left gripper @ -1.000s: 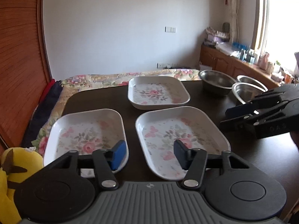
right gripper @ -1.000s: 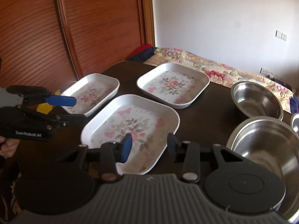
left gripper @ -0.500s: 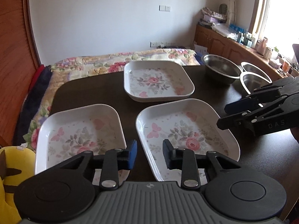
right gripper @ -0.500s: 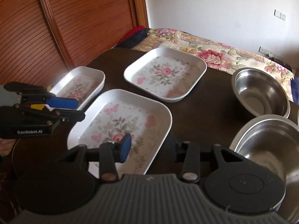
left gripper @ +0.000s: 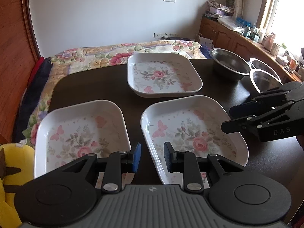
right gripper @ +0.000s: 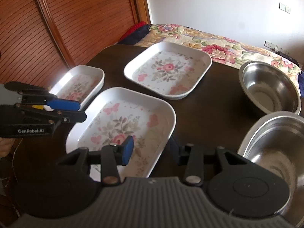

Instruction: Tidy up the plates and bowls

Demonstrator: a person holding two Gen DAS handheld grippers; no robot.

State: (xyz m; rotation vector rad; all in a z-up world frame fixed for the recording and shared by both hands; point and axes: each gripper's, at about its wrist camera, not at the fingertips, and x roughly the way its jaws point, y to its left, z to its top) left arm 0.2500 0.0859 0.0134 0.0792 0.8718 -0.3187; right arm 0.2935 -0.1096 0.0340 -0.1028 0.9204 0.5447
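Three white flowered plates lie apart on the dark surface: the near plate in front of me, the left plate at about 10 o'clock from it, the far plate at 12 o'clock. At 2 o'clock stand steel bowls, close together. My right gripper hovers at the near plate's right corner, its fingers spread wide, holding nothing. My left gripper hangs over the gap between the two nearer plates, fingers a little apart, empty. Behind the surface is a bed.

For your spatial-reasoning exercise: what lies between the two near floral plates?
Only a bare strip of dark table separates the left plate and right plate, shown in the left wrist view.
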